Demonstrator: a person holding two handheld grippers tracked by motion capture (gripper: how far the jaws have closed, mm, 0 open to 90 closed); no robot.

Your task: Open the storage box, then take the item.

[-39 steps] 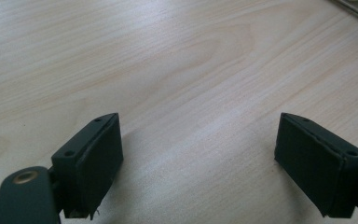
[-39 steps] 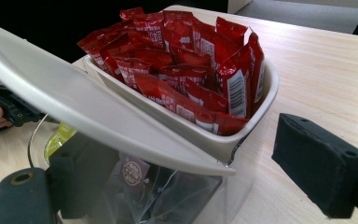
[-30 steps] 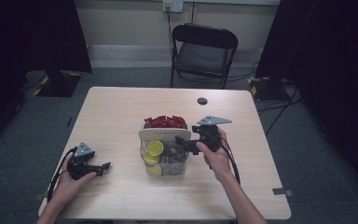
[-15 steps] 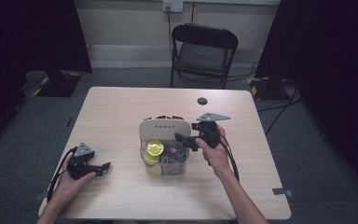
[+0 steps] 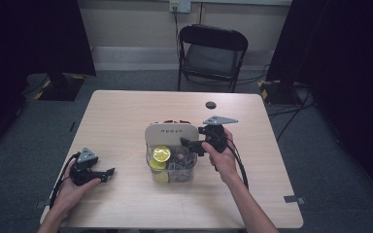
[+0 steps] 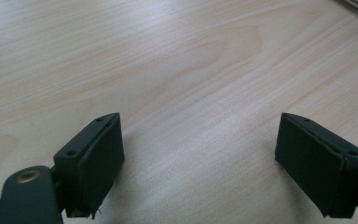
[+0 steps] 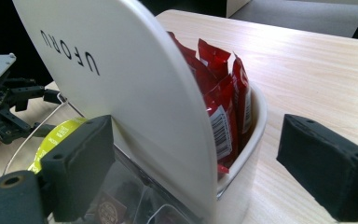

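Standing half-raised, the lid (image 5: 170, 132) on the snack box (image 5: 184, 175) is unfinished work, since the right gripper (image 7: 193, 172) has just widened its jaws around its edge unclamped, while the left gripper (image 5: 108, 173) idles, jaws apart.

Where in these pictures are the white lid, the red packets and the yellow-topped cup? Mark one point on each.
white lid (image 7: 121, 88), right gripper view, on its flat face below the lettering.
red packets (image 7: 223, 93), right gripper view, on the front packet's side.
yellow-topped cup (image 5: 161, 154), high view, on its round yellow top.
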